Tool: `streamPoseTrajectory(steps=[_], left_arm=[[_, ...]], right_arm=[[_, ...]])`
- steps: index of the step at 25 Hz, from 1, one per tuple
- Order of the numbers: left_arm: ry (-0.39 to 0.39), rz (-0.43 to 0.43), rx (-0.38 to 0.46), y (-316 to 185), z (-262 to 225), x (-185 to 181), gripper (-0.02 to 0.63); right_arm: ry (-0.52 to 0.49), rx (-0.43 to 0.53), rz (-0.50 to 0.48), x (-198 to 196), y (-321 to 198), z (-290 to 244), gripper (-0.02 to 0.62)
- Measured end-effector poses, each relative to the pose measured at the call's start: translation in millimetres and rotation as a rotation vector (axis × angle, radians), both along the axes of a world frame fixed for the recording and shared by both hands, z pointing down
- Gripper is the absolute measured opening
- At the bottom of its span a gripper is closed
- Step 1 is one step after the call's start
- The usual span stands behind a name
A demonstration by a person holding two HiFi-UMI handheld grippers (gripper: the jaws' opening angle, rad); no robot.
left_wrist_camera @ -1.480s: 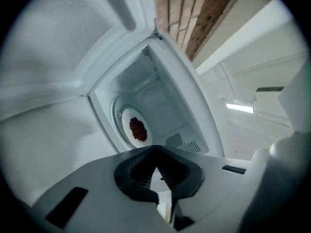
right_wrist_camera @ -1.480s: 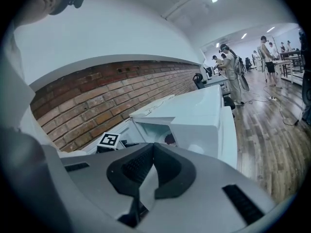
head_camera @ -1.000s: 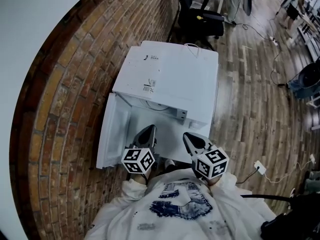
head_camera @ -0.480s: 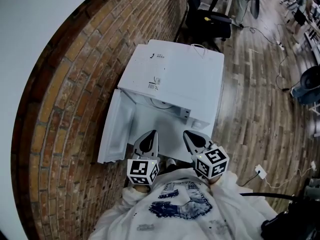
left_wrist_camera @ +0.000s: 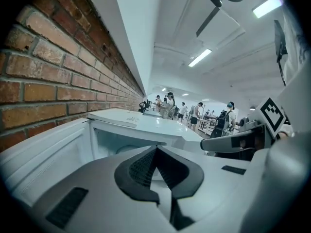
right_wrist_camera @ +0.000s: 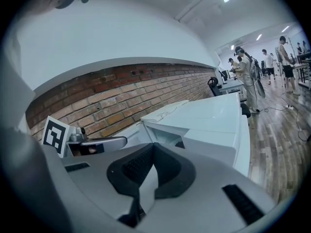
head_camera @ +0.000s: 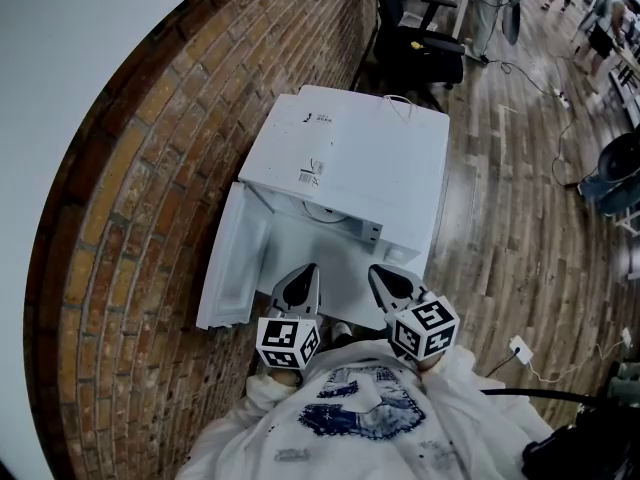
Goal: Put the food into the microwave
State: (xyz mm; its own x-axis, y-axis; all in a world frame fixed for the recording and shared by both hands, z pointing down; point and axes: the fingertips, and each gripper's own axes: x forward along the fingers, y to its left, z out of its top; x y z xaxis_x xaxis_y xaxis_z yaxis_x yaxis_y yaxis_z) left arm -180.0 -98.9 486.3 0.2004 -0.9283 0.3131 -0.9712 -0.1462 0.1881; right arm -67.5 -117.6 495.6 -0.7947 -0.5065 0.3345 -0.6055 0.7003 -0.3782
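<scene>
A white microwave (head_camera: 350, 158) stands against the brick wall with its door (head_camera: 232, 268) swung open to the left. Its cavity shows in the left gripper view, with a pale turntable (left_wrist_camera: 127, 150) inside. No food shows in any view. My left gripper (head_camera: 303, 272) is held close to my chest in front of the opening, jaws shut and empty (left_wrist_camera: 156, 149). My right gripper (head_camera: 379, 274) hangs beside it, a little to the right, also shut with nothing in it (right_wrist_camera: 153, 147). Both point toward the microwave (right_wrist_camera: 209, 115).
The brick wall (head_camera: 130, 198) runs along the left. A black office chair (head_camera: 420, 38) stands behind the microwave. Wooden floor (head_camera: 510, 218) spreads to the right, with a white power strip (head_camera: 518, 346) and cables on it. People stand far off in the room.
The left gripper has drawn slightly back toward my body. The right gripper has barely moved. The head view has shifted a little, and the door stays open.
</scene>
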Motion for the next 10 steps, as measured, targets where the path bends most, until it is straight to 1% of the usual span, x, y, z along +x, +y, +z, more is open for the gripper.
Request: streamPoseTrajectory(steps=[10], left_arm=[[0.036,0.008,-0.021,-4.4,6.9,3.1,0.006]], right_arm=[[-0.001,-0.002,0.011,3.3,-2.7,1.6,0.012]])
